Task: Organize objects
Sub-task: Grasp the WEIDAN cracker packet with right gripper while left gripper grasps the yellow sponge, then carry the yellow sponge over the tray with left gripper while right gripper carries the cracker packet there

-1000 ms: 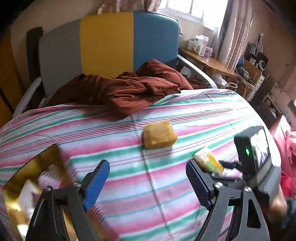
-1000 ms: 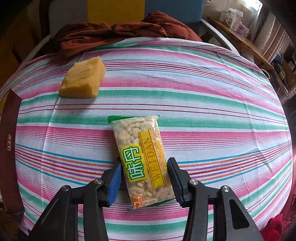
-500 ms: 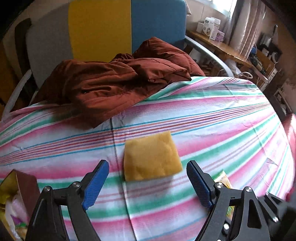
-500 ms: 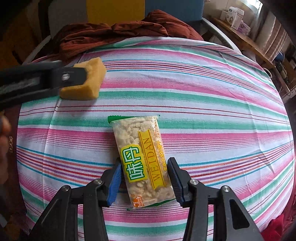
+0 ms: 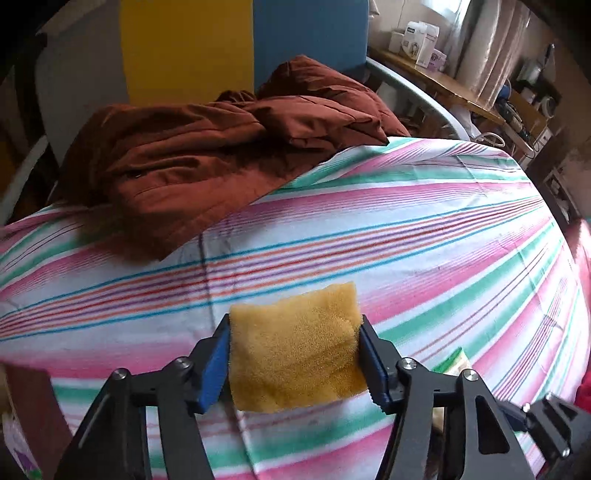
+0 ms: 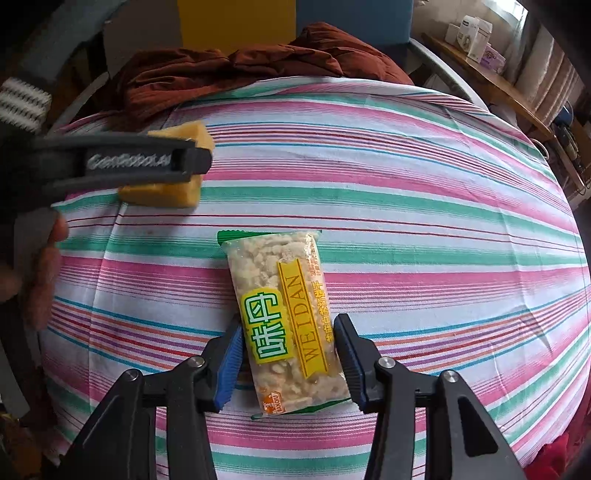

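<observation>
The left gripper (image 5: 295, 356) squeezes the yellow sponge (image 5: 295, 345) on the striped sheet (image 5: 424, 236), hiding its sides. The right gripper (image 6: 288, 363) pinches the snack pack (image 6: 284, 317). A brown blanket (image 5: 207, 162) lies behind.

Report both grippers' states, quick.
Left gripper: shut on the yellow sponge.
Right gripper: shut on the snack packet.

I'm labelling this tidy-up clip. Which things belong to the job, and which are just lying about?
Job: yellow sponge in the left gripper; WEIDAN snack pack between the right gripper fingers.
Lying about: rust-brown quilt, boxes on the side table.
</observation>
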`<state>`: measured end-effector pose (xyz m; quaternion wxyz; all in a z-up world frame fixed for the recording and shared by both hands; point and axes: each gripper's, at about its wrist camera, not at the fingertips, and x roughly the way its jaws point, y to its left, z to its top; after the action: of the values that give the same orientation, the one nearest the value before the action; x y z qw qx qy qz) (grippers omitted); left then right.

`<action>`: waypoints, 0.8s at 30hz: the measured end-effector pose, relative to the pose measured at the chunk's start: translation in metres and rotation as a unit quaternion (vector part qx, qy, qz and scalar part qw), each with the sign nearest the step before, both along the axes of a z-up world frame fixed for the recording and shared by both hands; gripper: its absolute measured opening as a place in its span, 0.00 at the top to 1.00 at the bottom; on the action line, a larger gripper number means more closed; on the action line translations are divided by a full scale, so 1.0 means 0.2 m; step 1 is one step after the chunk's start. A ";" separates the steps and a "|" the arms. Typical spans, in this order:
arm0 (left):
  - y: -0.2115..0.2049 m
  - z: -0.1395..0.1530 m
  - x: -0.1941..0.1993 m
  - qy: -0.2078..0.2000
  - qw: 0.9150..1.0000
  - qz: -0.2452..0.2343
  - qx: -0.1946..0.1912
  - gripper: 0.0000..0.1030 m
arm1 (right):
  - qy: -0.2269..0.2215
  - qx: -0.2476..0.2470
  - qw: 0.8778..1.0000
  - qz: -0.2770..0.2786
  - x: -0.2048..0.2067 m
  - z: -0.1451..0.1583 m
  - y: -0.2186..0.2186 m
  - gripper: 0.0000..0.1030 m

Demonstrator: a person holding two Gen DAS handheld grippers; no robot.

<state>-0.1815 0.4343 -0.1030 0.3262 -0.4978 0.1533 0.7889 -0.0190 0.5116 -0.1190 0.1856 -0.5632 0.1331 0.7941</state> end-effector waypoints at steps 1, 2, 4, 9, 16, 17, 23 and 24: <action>-0.02 0.01 0.01 0.001 1.000 0.003 0.002 0.40 | 0.001 -0.001 1.000 0.000 0.00 0.00 0.00 0.53; -0.05 0.03 0.03 0.002 1.000 0.007 0.005 0.40 | 0.002 -0.003 1.000 0.001 -0.01 0.00 -0.01 0.53; -0.10 0.08 0.08 0.015 1.000 0.007 0.013 0.40 | 0.007 -0.008 1.000 0.003 -0.01 0.00 -0.03 0.53; -0.19 0.18 0.22 0.043 0.999 0.000 0.029 0.39 | 0.020 -0.015 0.999 0.030 -0.03 0.01 -0.09 0.53; -0.36 0.38 0.38 0.082 0.995 0.004 0.059 0.39 | 0.039 0.006 0.997 0.068 -0.06 0.05 -0.25 0.53; -0.39 0.41 0.40 0.086 0.994 0.007 0.063 0.39 | 0.041 0.010 0.997 0.070 -0.05 0.07 -0.28 0.53; -0.59 0.55 0.51 0.115 0.989 0.022 0.085 0.38 | 0.050 0.022 0.995 0.086 -0.02 0.10 -0.31 0.53; -0.63 0.56 0.53 0.119 0.989 0.025 0.087 0.38 | 0.051 0.025 0.994 0.089 0.03 0.11 -0.30 0.53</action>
<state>-0.0748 0.3089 0.0099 0.3282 -0.3738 0.1097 0.8605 -0.0133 0.4509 -0.0974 0.1211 -0.5264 0.0724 0.8385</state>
